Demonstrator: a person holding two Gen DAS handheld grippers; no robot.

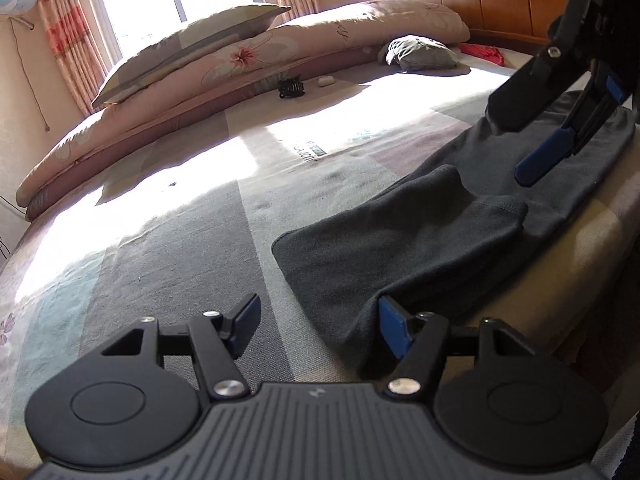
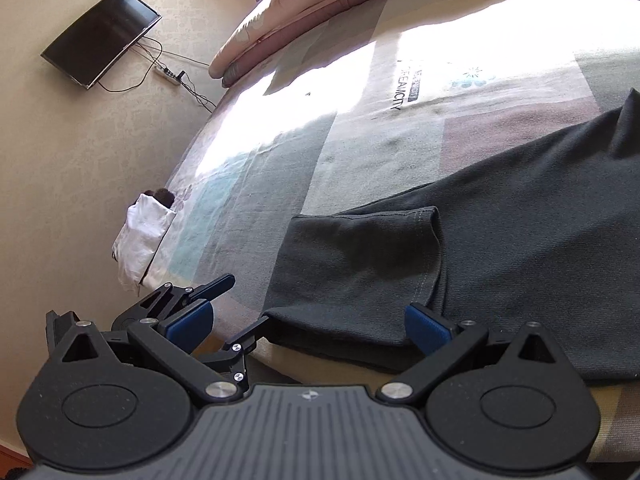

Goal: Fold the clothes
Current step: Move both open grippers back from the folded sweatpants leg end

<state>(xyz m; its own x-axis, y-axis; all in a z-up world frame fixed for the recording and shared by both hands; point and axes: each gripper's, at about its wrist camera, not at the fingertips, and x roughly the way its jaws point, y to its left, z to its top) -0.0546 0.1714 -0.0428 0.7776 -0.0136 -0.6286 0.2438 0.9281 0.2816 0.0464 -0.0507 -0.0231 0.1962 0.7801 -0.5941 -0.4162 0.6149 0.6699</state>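
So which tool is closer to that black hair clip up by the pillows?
Probably the right tool, though it's hard to judge. It hovers open over the dark grey cotton T-shirt, further up the bed. The left tool sits open at the near edge, farther from the black plastic hair clip.

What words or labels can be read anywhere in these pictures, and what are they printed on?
"DREAMCITY": on the bed sheet, first letter partly unclear, in the right wrist view.
Dark label beside it: too small to read.
The same print in the left wrist view: blurred, unreadable.
Cursive writing on the long floral pillow: too faint to read.
The dark shirt shows no text.
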